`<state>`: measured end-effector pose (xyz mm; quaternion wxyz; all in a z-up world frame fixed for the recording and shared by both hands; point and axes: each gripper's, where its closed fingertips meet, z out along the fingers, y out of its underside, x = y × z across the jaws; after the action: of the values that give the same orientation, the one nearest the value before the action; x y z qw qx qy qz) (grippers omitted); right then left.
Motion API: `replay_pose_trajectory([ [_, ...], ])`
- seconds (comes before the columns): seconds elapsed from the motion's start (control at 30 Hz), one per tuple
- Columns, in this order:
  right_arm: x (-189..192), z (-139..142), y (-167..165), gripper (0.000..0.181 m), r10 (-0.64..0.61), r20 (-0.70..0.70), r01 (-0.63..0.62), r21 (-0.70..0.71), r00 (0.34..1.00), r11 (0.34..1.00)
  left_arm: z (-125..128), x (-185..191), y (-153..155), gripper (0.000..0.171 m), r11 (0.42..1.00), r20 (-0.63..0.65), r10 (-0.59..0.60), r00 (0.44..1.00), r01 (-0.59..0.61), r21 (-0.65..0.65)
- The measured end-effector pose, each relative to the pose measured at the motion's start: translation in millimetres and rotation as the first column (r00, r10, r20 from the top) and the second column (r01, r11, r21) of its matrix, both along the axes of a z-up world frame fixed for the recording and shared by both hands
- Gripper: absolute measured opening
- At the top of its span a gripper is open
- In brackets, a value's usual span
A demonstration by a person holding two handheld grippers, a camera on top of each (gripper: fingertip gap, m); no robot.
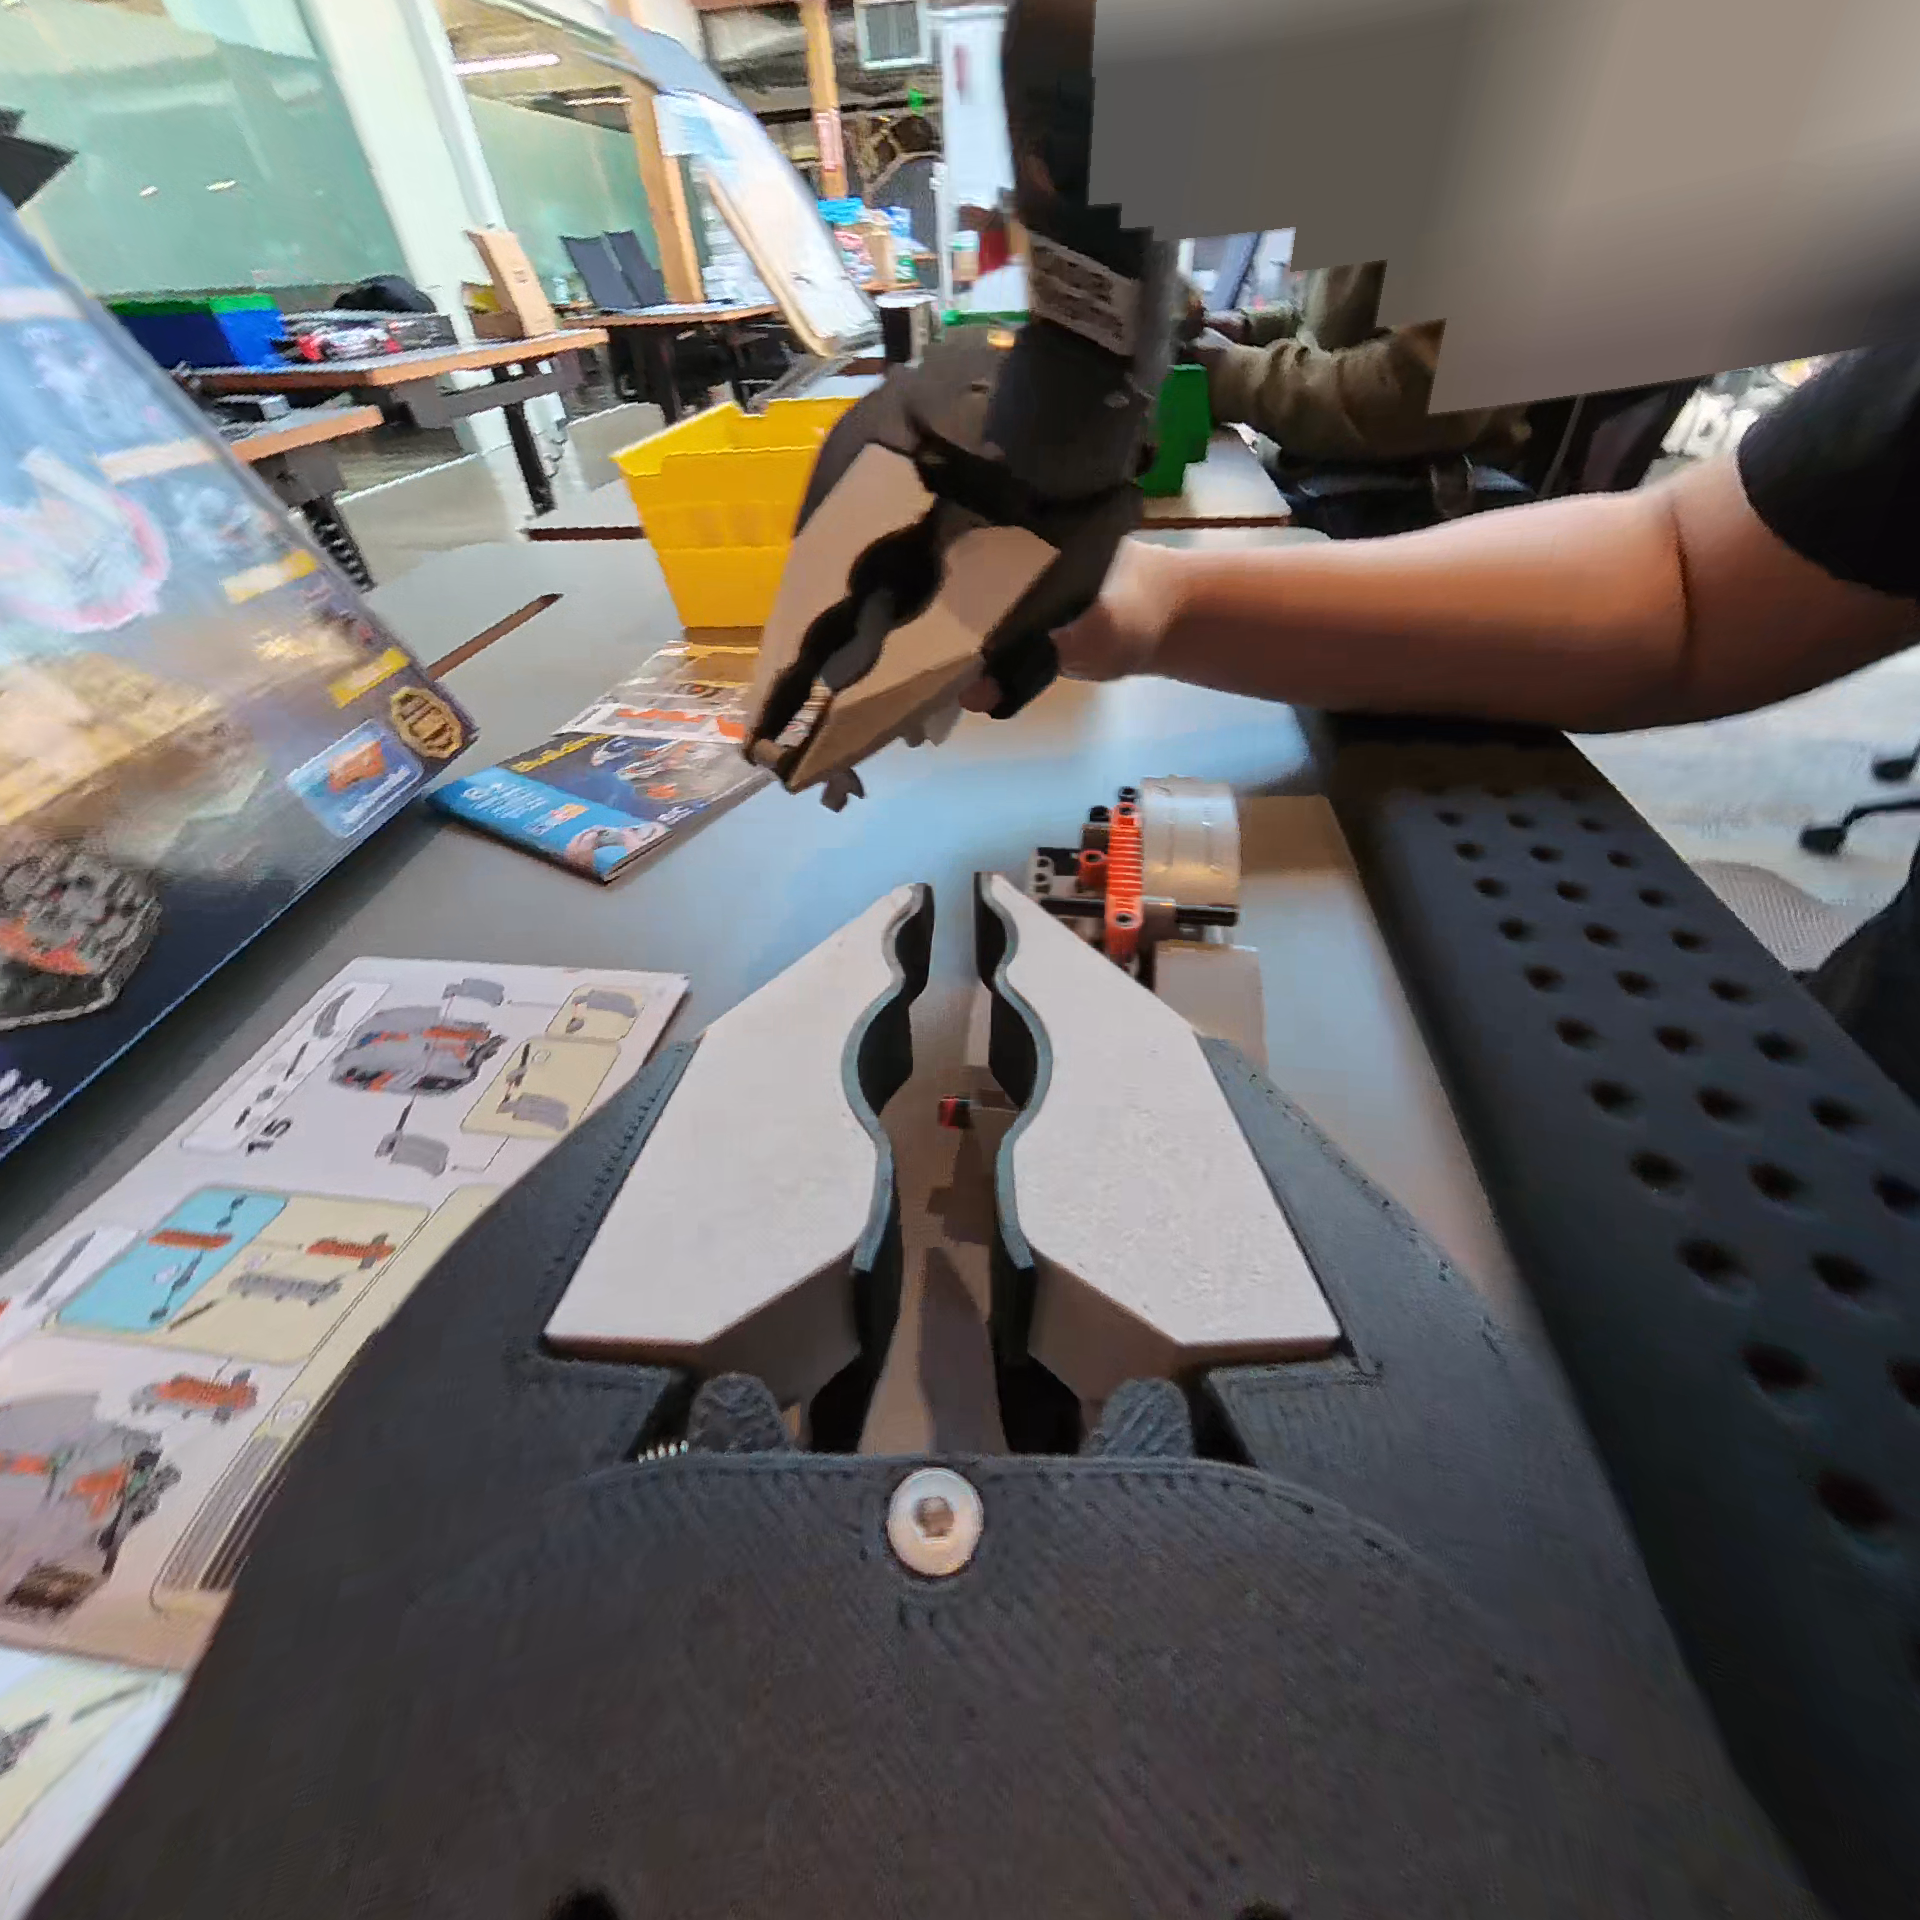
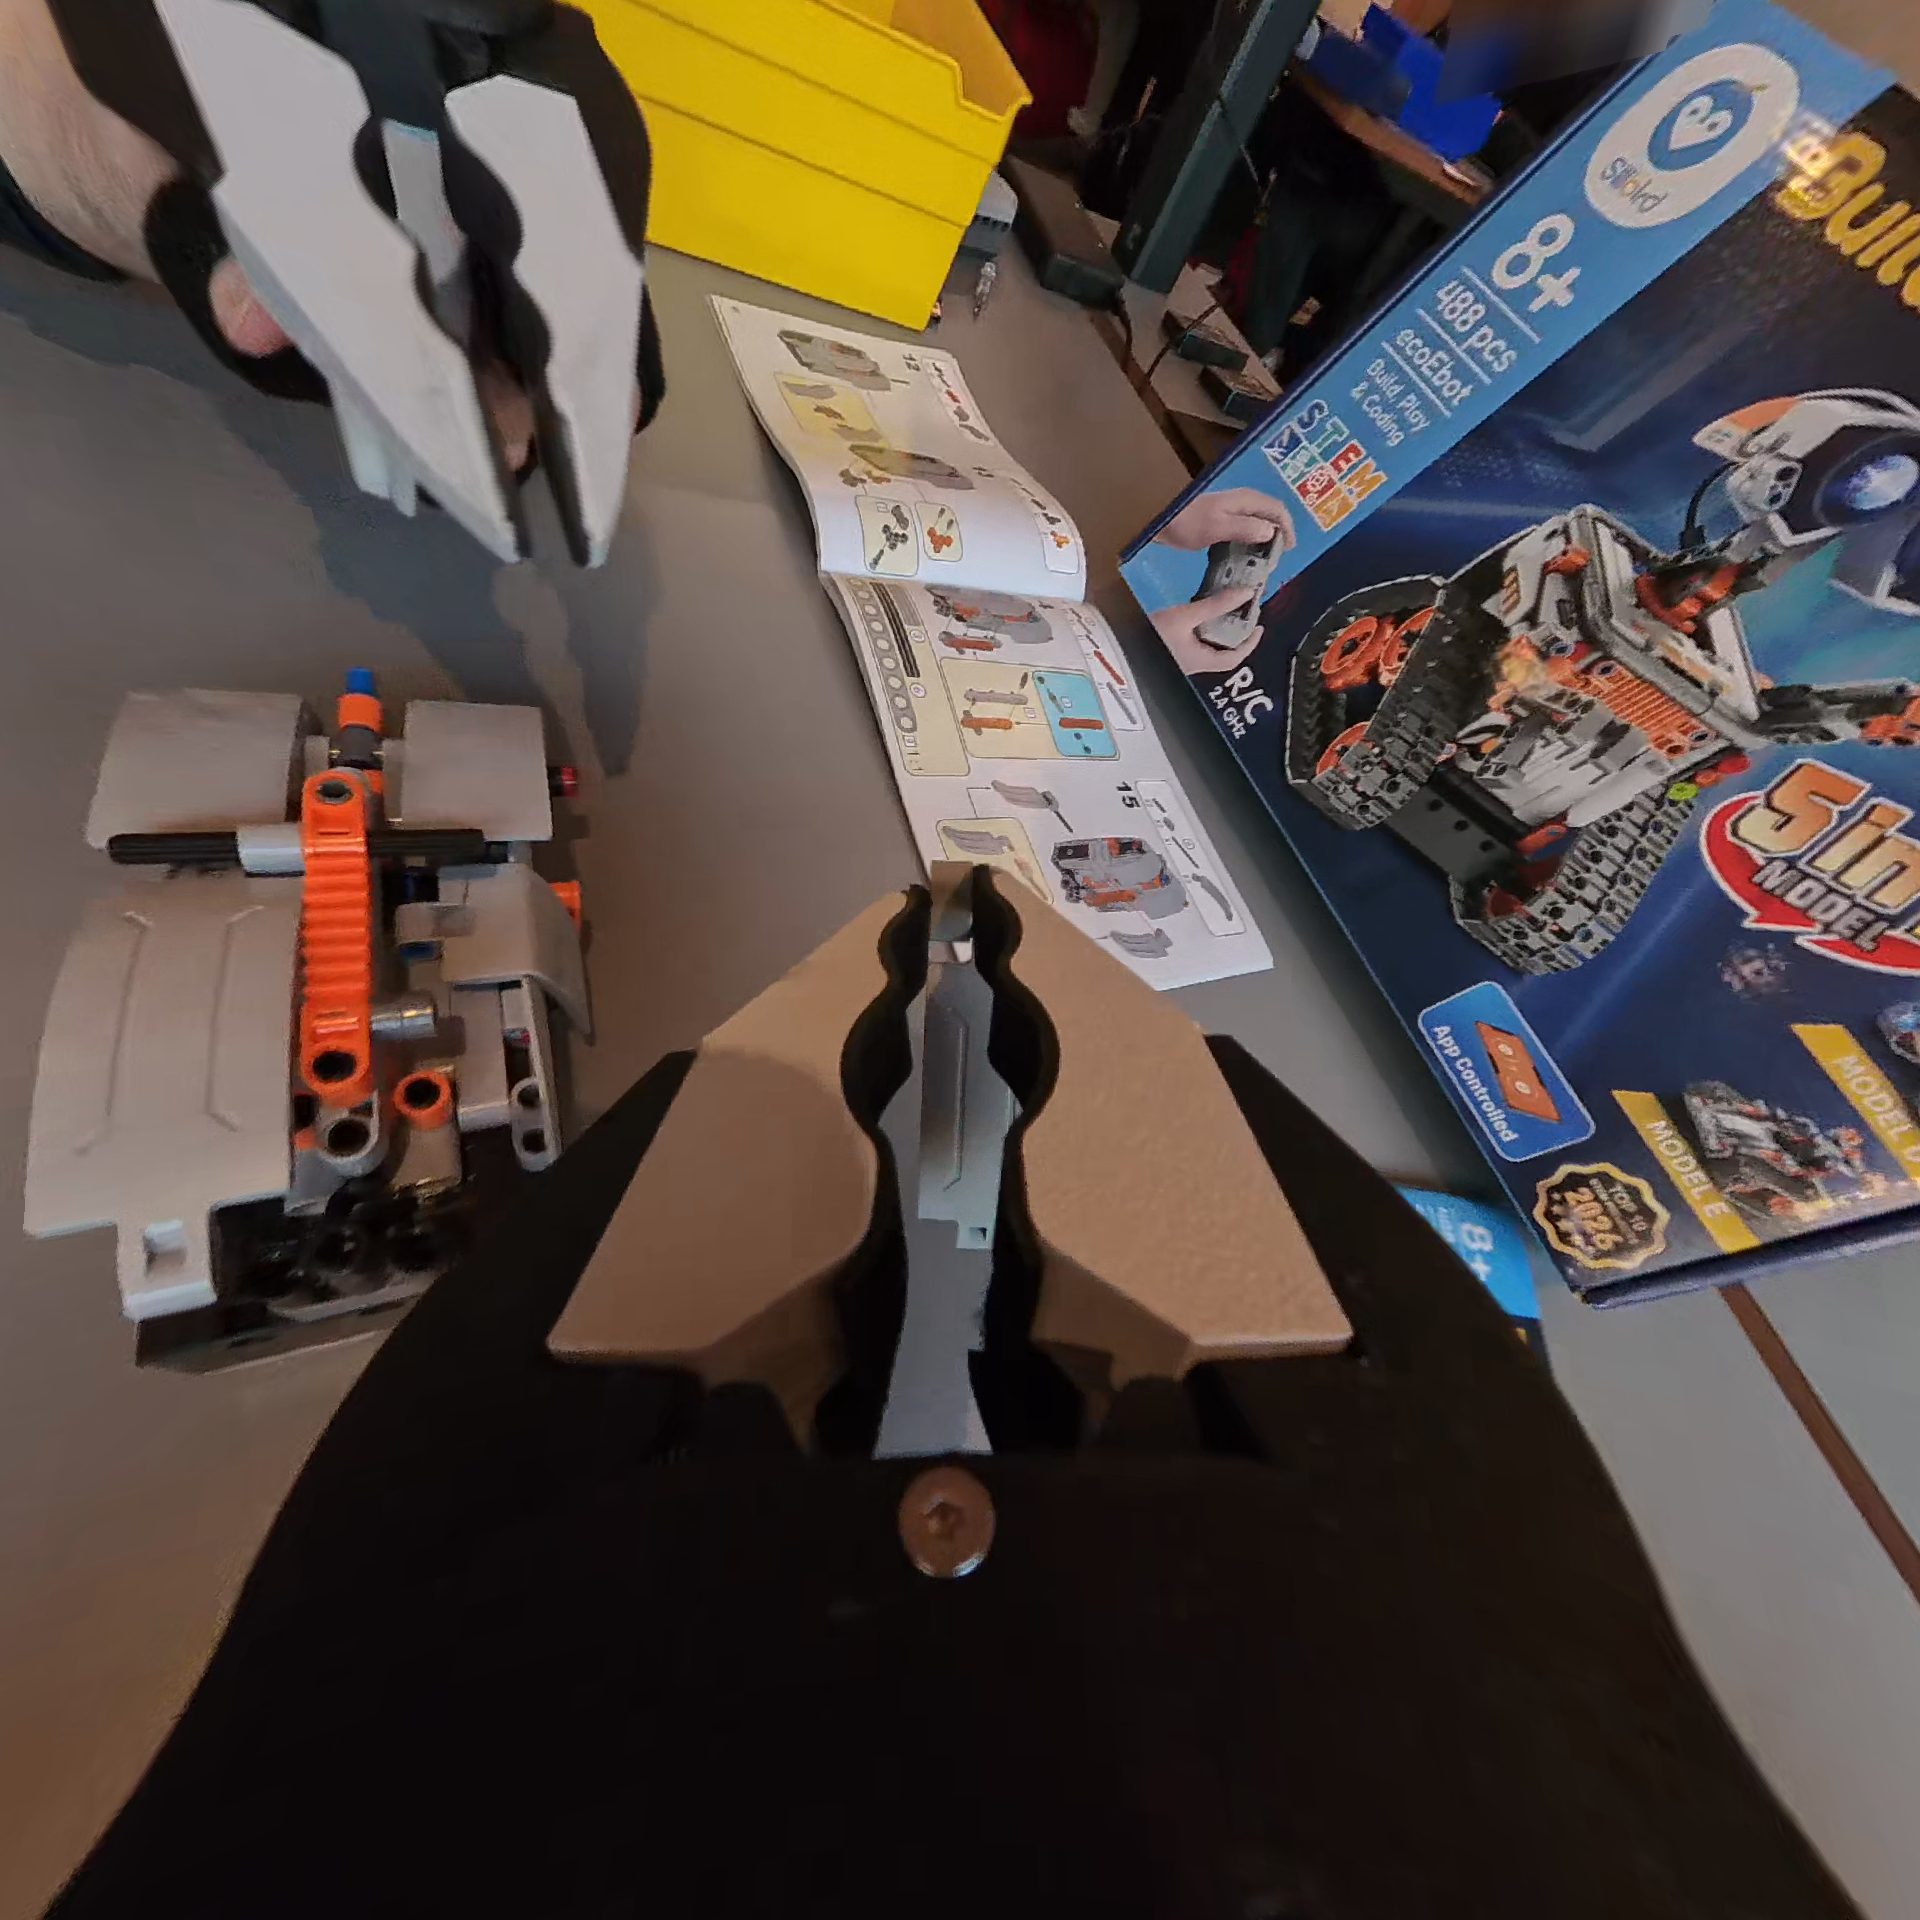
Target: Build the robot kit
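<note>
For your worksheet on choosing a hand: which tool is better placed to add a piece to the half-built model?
Probably the right tool: it is already shut on a grey panel piece beside the half-built model. The left tool holds nothing.

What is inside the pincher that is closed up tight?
The right gripper pinches a long flat grey building piece between its fingers. The piece's tip pokes out in front. Its sides are hidden by the fingers.
</note>
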<state>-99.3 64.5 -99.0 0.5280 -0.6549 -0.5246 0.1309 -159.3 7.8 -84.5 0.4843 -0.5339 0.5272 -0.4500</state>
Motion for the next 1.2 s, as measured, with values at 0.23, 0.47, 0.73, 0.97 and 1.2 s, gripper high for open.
replay_pose_trajectory([
  [0.23,-18,-11,-1,0.007,0.01,0.098,-0.019,0.091,0.995,0.996,-8,3,34,0.008,0.974,-0.051,0.142,0.989,-0.149,-0.174],
  [0.47,-25,-12,-1,0.007,0.02,0.085,-0.029,0.11,0.996,0.994,-14,34,46,0.032,0.908,-0.127,0.138,0.982,-0.177,-0.379],
  [0.73,-22,-10,1,0.007,0.01,0.089,-0.022,0.139,0.996,0.99,-19,51,50,0.011,0.804,-0.121,0.081,0.989,-0.137,-0.578],
  [0.97,-34,-7,-8,0.008,0.069,0.126,-0.095,0.213,0.99,0.972,-21,40,43,0.005,0.723,-0.056,0.038,0.998,-0.066,-0.688],
  [1.2,-36,9,-13,0.033,0.094,0.013,-0.095,0.206,0.995,0.974,-21,11,48,0.005,0.691,-0.017,0.065,0.998,-0.057,-0.72],
])
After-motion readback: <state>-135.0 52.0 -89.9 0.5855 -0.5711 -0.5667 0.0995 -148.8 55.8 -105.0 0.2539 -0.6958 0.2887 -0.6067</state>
